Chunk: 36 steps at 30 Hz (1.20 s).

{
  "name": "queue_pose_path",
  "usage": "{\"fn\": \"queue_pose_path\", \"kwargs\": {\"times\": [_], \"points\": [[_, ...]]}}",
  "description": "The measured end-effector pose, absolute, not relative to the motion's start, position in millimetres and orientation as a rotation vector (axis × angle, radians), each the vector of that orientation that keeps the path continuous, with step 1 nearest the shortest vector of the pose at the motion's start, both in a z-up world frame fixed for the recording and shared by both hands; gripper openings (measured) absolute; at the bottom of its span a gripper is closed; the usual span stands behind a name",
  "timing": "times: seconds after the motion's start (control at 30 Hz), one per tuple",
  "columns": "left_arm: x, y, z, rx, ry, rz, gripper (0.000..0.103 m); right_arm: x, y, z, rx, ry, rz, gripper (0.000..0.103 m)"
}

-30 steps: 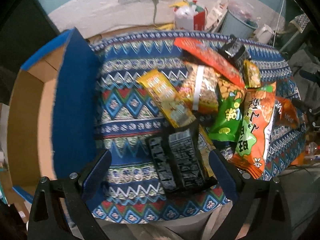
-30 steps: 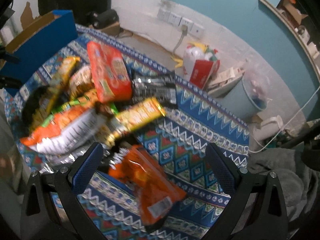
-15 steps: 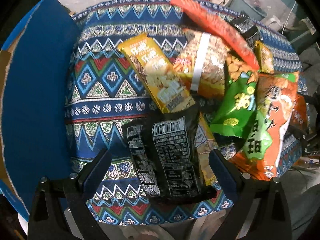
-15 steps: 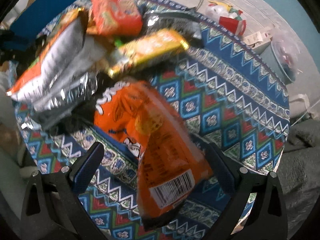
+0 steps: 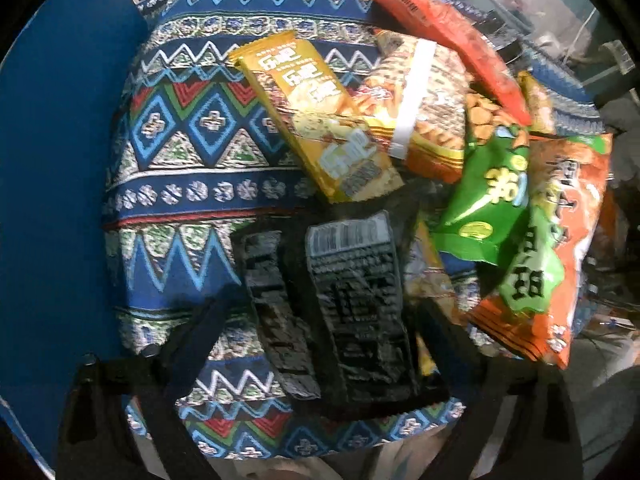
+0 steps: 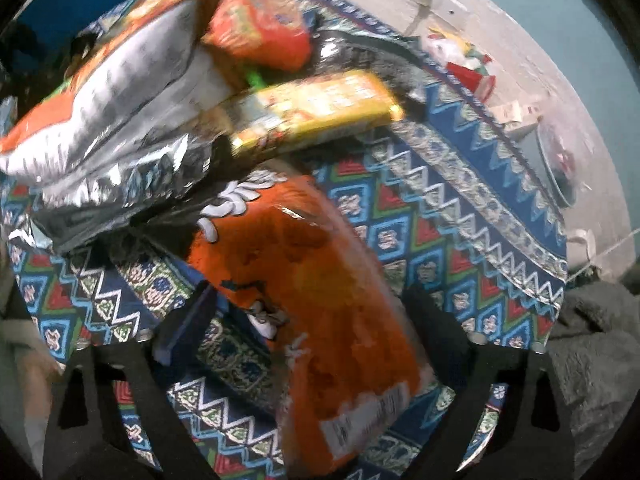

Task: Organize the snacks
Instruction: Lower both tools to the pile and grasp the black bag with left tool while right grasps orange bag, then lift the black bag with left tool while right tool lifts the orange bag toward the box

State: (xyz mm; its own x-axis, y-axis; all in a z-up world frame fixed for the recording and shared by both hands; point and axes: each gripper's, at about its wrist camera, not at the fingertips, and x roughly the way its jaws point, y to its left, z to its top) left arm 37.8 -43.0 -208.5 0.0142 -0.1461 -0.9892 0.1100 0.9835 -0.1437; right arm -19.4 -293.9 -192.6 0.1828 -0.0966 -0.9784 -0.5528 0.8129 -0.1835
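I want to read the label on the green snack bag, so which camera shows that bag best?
The left wrist view: the green snack bag lies face up at the right of the pile, its yellow print visible though blurred. The right wrist view shows only a thin green sliver under the red-orange bag, possibly the same bag.

Snack packs on the patterned cloth (image 5: 192,152), left cam: 2 yellow, 1 black (image 5: 352,312), 1 green (image 5: 488,196), 1 red, 2 orange; approx, they overlap. Right cam adds 1 more orange bag (image 6: 320,300). 1 blue box (image 5: 60,160).
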Motion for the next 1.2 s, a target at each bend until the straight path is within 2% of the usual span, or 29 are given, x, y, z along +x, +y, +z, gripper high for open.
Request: {"fn": "queue_pose_path", "kwargs": {"times": [0.03, 0.13, 0.33, 0.4, 0.6, 0.73, 1.2], "points": [[37, -37, -211, -0.050, 1.542, -0.216, 0.078, -21, -291, -195, -0.591, 1.377, 0.339, 0.081], [34, -36, -209, -0.058, 1.536, -0.250, 0.063, -23, -290, -196, -0.561, 1.404, 0.336, 0.069], [23, -40, -205, -0.003, 1.505, -0.270, 0.062, -20, -305, -187, -0.446, 1.462, 0.282, 0.056], [24, -40, -195, 0.013, 1.477, -0.262, 0.062, -18, -312, -184, -0.407, 1.469, 0.237, 0.055], [23, -38, -158, 0.065, 1.382, -0.244, 0.062, -15, -334, -165, -0.246, 1.467, 0.120, 0.055], [20, -35, -137, 0.071, 1.337, -0.244, 0.062, -10, -341, -141, -0.144, 1.402, 0.064, 0.055], [21, -34, -79, 0.131, 1.158, -0.222, 0.062, 5, -307, -57, -0.098, 1.189, 0.079, 0.055]]}}
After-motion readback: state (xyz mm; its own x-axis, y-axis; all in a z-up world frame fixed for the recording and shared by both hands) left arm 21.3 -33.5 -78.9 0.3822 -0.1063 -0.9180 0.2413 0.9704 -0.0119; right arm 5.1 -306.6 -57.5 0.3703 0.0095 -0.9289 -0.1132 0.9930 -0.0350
